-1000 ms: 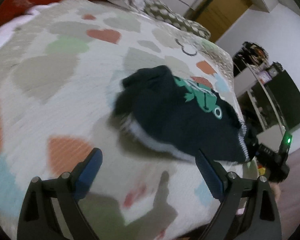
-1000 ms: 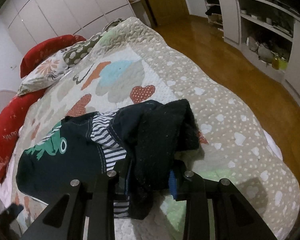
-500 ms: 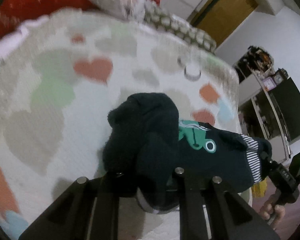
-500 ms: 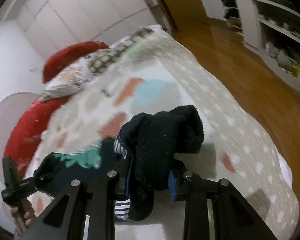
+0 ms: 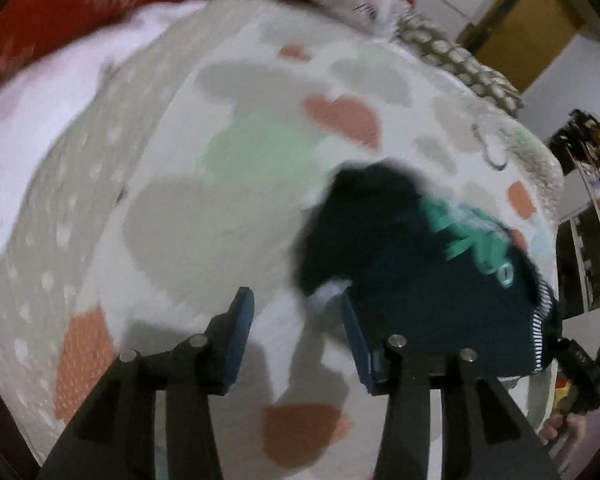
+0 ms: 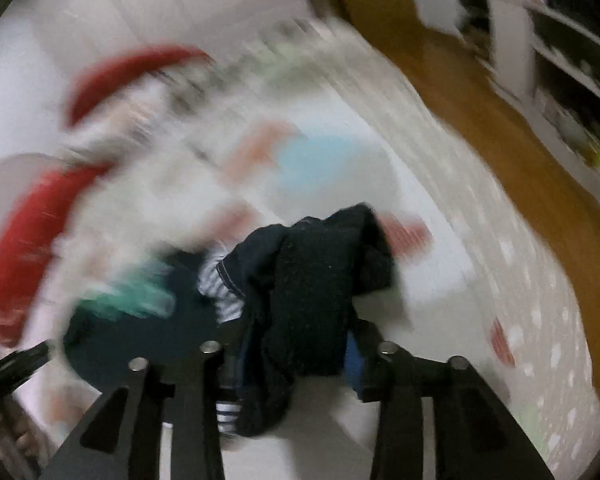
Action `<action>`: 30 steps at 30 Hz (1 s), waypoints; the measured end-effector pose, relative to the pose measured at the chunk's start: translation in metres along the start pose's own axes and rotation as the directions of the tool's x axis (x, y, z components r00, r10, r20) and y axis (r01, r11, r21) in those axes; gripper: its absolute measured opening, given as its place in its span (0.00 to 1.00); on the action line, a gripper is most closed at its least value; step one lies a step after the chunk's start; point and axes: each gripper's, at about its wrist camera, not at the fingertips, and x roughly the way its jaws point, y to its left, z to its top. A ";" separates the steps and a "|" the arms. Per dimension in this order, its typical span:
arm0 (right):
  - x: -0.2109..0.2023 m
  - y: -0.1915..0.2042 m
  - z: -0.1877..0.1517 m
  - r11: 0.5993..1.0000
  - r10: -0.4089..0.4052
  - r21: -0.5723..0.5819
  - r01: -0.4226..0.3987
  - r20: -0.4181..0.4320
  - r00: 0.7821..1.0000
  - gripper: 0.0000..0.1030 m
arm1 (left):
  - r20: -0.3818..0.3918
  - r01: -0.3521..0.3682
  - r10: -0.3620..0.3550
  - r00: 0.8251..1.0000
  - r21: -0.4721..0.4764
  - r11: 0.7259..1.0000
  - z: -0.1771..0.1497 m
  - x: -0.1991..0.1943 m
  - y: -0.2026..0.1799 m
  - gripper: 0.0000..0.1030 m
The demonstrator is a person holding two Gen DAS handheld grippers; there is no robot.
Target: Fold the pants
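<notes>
Left gripper (image 5: 296,334), jaws just opening, empty, beside the pants (image 5: 412,280). Right gripper (image 6: 296,354), jaws just easing, still bunches pants (image 6: 312,292) fabric near the bed (image 5: 180,220) edge; bare quilt runs toward the pillows (image 5: 120,12).

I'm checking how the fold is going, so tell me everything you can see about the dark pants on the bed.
The pants are dark navy soft knit with a green printed figure and a striped white lining at the waistband. They lie bunched on the patterned bedspread. The right gripper clamps one thick bunched end; the left gripper has just opened, empty, beside the other end.
</notes>
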 end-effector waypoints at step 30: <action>0.001 0.136 -0.097 0.783 0.217 -0.567 -0.256 -0.137 0.967 0.59 | -0.037 0.166 -0.162 0.986 0.112 0.980 -0.008 0.034 -0.035 0.72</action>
